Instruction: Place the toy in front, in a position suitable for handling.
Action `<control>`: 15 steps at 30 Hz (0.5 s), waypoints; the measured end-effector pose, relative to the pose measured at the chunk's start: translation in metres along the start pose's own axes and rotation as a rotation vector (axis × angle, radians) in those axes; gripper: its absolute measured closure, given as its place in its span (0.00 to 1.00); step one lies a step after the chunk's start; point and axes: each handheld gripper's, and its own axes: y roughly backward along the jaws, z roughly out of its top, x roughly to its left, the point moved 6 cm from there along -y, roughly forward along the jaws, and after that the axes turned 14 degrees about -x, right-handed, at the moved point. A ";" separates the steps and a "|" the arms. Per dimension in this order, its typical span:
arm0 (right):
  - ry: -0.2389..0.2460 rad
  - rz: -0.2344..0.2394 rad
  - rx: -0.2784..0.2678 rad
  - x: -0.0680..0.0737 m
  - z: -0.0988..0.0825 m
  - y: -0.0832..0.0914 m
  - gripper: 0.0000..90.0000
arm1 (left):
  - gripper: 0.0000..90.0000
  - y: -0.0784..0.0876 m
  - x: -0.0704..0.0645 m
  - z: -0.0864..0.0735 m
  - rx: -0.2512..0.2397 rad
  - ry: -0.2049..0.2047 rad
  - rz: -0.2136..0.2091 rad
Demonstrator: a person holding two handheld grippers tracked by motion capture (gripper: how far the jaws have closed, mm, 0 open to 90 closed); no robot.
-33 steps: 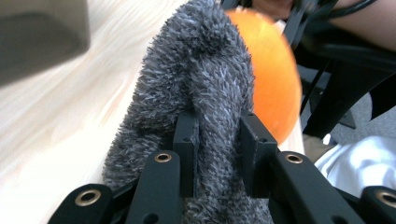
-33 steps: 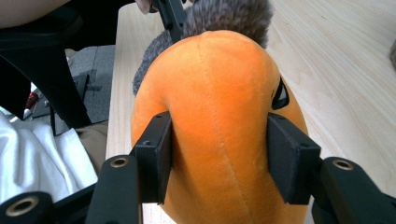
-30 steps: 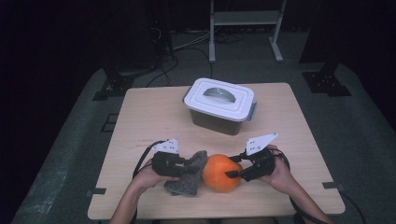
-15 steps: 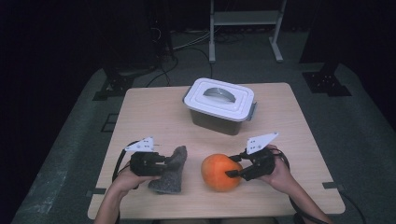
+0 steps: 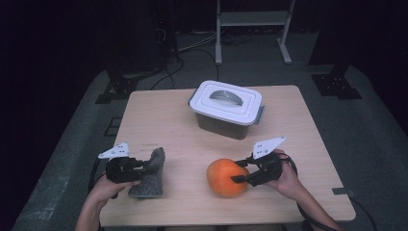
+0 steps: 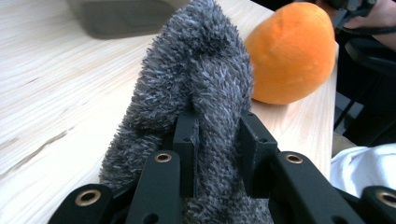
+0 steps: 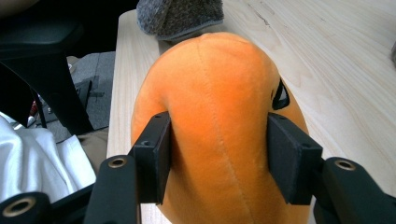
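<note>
A fuzzy grey sock point(image 5: 148, 175) point(image 6: 196, 98) lies at the table's front left, and my left gripper point(image 5: 140, 167) point(image 6: 217, 140) is shut on it, the pile bulging between the jaws. To its right sits a round orange plush toy point(image 5: 225, 177) point(image 7: 219, 107) point(image 6: 292, 51). My right gripper point(image 5: 240, 171) point(image 7: 218, 156) is shut on the plush from the right, its pads dented into both sides. A gap of bare wood separates sock and plush. The sock point(image 7: 180, 16) also lies beyond the plush in the right gripper view.
A grey bin with a white lid point(image 5: 226, 108) stands at the table's far middle. The wooden table point(image 5: 159, 125) has bare room between the bin and the hands. The front edge runs close under both hands. A metal stand point(image 5: 250, 29) is on the floor behind.
My left gripper has carried the grey sock leftward, away from the orange plush it lay against. The right gripper and the plush have stayed put.
</note>
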 end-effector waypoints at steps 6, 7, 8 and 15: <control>0.000 0.000 0.000 0.000 0.000 0.000 0.49 | 0.79 0.008 0.013 -0.009 0.067 -0.015 0.062; 0.001 0.000 0.000 0.000 0.000 0.000 0.49 | 0.79 0.009 0.015 -0.011 0.084 -0.020 0.077; 0.001 0.000 0.000 0.000 0.000 0.000 0.49 | 0.79 0.010 0.017 -0.013 0.090 -0.016 0.088; 0.005 0.001 0.000 0.000 0.000 -0.001 0.49 | 0.78 0.014 0.035 -0.026 0.117 0.020 0.152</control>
